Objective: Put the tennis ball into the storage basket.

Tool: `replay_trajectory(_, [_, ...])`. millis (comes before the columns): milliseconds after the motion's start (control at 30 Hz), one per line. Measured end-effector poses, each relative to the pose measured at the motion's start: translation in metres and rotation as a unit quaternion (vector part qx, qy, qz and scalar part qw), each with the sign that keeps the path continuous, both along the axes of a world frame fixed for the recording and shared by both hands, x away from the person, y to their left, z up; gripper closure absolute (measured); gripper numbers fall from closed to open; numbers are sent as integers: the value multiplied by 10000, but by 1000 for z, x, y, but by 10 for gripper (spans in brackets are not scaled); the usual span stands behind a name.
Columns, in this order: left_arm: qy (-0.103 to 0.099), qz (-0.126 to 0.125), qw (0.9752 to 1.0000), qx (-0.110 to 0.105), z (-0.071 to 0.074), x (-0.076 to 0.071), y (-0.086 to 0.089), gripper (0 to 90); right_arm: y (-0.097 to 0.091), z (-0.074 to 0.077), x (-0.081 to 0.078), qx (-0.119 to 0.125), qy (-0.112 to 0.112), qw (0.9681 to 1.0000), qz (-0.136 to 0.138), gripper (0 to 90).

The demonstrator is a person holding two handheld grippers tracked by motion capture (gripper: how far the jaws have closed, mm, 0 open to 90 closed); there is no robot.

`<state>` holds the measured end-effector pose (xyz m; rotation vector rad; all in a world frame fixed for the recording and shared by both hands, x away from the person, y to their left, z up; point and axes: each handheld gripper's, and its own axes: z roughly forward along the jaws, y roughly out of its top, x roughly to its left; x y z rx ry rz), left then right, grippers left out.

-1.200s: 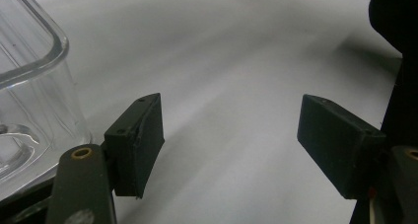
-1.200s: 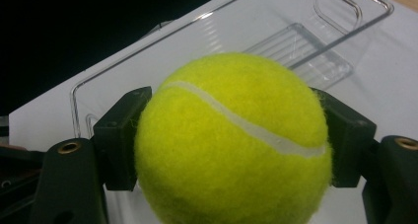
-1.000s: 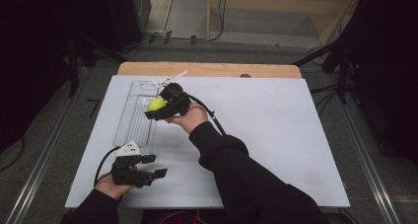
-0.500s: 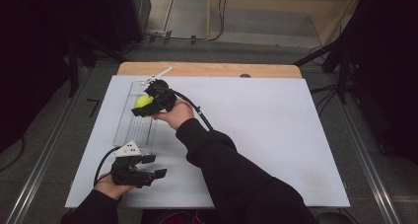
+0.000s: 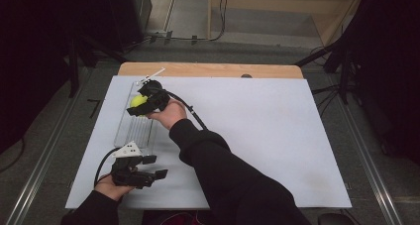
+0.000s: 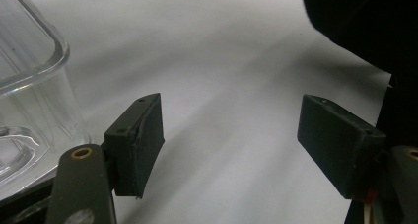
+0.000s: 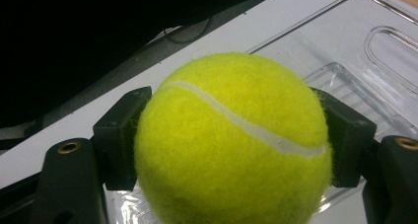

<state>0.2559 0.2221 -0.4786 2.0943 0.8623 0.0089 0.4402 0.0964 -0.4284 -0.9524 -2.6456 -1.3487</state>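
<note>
- Black, and nearest the person: the left gripper (image 5: 148,176) rests on the white bench sheet (image 5: 257,136) just short of the near end of the clear plastic ribbed tray (image 5: 136,128), its fingers (image 6: 140,140) spread wide with nothing between them.
- Clear plastic comes next: that long tray is the landmark, lying lengthwise along the left side of the sheet, and its rounded near corner (image 6: 34,61) stands just beside the idle gripper.
- Fuzzy yellow-green tennis ball with a white seam (image 7: 231,145): it is clamped between the fingers (image 7: 121,135) of the right gripper (image 5: 134,106), held above the far half of the tray and not yet resting in it.
- Judged risk: the pads meet the ball only at its two sides, so a quick tilt could let the round felt roll out of the grip.
- Judged risk: released from this height, the ball may bounce on the hard ribbed floor and hop over the tray's low wall onto the sheet.
- Judged risk: a gripper lowered off-centre could knock the light tray sideways.
</note>
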Motion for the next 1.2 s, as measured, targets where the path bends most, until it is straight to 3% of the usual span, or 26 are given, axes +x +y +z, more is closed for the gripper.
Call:
replay_trajectory(567, [6, 11, 10000, -12, 0, 0, 1, 262, 13, -22, 2, -305, -2, 9995, -2, 218])
replay_trajectory(600, [4, 9, 10000, -9, 0, 0, 1, 262, 13, -22, 3, -231, -33, 9997, 21, 105])
replay_trajectory(733, [2, 1, 10000, -2, 0, 0, 0, 262, 9, -18, 4, -13, -47, 10000, -40, 78])
replay_trajectory(933, [6, 8, 10000, 1, 0, 0, 0, 262, -2, -10, 5, -77, 19, 10000, 17, 78])
replay_trajectory(1067, [16, 21, 10000, 20, 0, 1, -1, 262, -12, -2, 4, -31, 212, 9998, 59, 0])
replay_trajectory(1200, [12, 35, 10000, 33, -1, 2, -1, 262, -22, 1, 1, -81, 142, 9998, 78, 0])
